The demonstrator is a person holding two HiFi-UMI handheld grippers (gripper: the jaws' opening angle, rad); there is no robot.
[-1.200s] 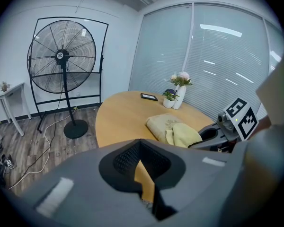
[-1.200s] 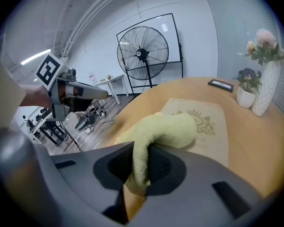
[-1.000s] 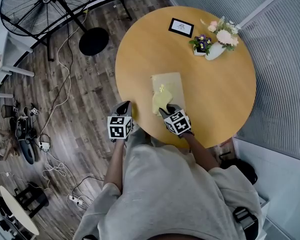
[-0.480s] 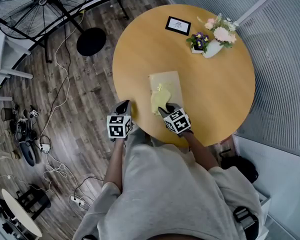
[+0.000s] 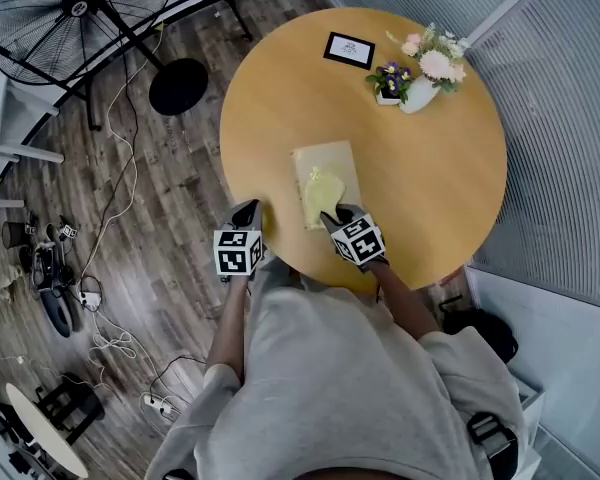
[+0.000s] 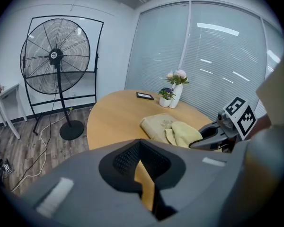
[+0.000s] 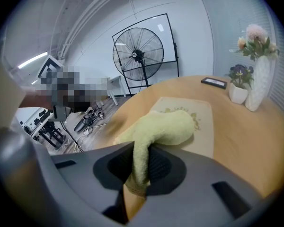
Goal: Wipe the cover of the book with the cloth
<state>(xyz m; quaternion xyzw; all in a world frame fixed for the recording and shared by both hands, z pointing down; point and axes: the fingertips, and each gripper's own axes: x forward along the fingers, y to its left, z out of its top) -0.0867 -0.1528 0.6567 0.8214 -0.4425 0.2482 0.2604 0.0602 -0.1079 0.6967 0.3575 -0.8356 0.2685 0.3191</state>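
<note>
Book (image 5: 320,158) lies flat and closed on the round wooden table (image 5: 430,178), on the person's side of the white vase (image 5: 417,96) and well apart from it. That vase holds pink and white flowers. A small white pot (image 5: 386,88) with purple blooms and green leaves stands just beside the vase, on its fan-ward side. A dark-framed picture (image 5: 349,50) lies flat a little past the pot, farther from the vase.

The cover is pale tan, with a small greenish print near its middle. A yellow-green cloth (image 5: 323,193) is bunched over the half of the cover that lies away from the vase. One end of it is drawn down into the right gripper (image 5: 336,214), whose fingers are clamped on it. The right gripper view shows the strip of cloth (image 7: 165,126) pinched between the dark pads, the rest humped on the book (image 7: 201,111).

The left gripper (image 5: 246,211) is at the table's rim, farther from the vase than the book is. Its fingers meet at the tips with nothing between them, and only a sliver of table shows behind.

The book's short edge away from the vase sits near the table's rim. Bare wood runs from the book up to the vase and out to the rim on the person's right. A standing fan (image 5: 80,8) is on the plank floor, well off from the vase beyond the table.
</note>
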